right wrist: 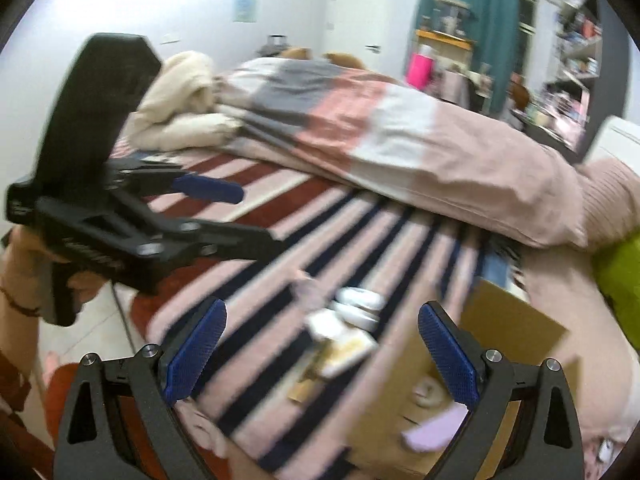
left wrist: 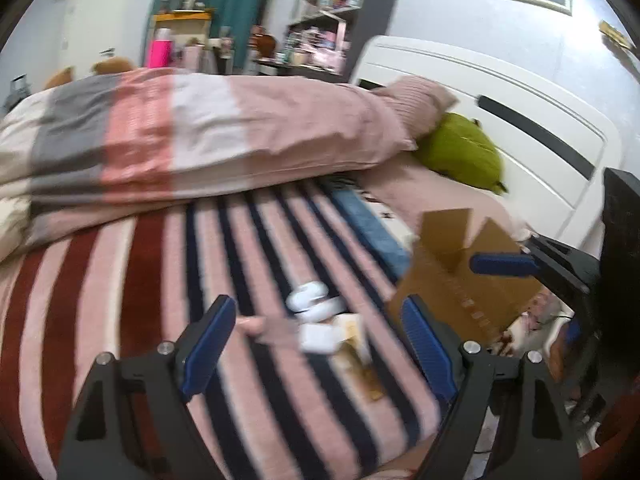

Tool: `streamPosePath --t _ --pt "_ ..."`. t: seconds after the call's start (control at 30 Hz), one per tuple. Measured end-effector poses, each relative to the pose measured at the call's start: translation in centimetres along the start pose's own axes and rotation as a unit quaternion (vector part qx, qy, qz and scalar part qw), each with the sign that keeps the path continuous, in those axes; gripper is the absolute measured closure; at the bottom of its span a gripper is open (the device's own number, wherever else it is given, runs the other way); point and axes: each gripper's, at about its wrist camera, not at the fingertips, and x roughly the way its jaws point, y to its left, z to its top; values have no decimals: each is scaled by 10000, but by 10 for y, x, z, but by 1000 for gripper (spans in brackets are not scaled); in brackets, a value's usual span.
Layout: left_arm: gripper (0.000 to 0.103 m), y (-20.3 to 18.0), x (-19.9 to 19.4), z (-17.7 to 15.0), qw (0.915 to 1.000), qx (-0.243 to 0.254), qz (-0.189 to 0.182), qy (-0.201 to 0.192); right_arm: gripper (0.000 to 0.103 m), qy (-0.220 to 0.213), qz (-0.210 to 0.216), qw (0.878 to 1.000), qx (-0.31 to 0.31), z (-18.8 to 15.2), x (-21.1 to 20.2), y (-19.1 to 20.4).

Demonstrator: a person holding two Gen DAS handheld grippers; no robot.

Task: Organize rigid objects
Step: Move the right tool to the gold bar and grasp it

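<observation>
Small rigid items lie in a blurred cluster on the striped blanket (left wrist: 120, 280): two white round pieces (left wrist: 316, 300), a small white box (left wrist: 318, 338) and a tan packet (left wrist: 360, 344). My left gripper (left wrist: 316, 308) hovers open just short of them, with nothing between its blue pads. An open cardboard box (left wrist: 460, 280) stands to their right. One blue finger (left wrist: 500, 265) of the right gripper shows above the box. In the right wrist view my right gripper (right wrist: 322, 312) is open and empty over the same cluster (right wrist: 352, 320). The left gripper (right wrist: 260, 218) hangs open at the left. The box (right wrist: 512, 320) holds a lilac item (right wrist: 432, 428).
A folded pink, grey and white duvet (left wrist: 200, 132) lies across the bed behind the items, with a green cushion (left wrist: 460, 152) by the white headboard (left wrist: 500, 92). A cream blanket (right wrist: 180, 100) is heaped at the far end. A hand (right wrist: 24, 256) holds the left gripper over the floor.
</observation>
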Motion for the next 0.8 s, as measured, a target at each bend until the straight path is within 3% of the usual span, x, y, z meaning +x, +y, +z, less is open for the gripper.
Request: streamPosePath --t 0.1,0.2,0.33,0.47,0.63,0.7,0.8 --pt "16 27 -6 -21 9996 -123 258 -88 8 28 217 9996 -154 3 20 29" --pt "16 52 -4 -44 9989 -271 373 -110 18 271 322 9991 -27 -4 51 51" --pt "16 70 5 -66 9985 -328 421 -86 47 644 228 9954 671 -32 90 55" --pt "16 79 18 -86 9990 -299 341 -10 61 742 -535 9867 1347 -68 114 45" --pt "16 79 27 -96 9994 -163 306 43 63 758 -1605 9715 1570 -95 125 32" --pt "16 79 31 -98 9996 -188 226 48 63 847 -1763 9683 1550 -99 128 27" --pt "16 79 36 -100 9995 -261 142 63 68 1000 -1635 9659 1741 -105 137 17"
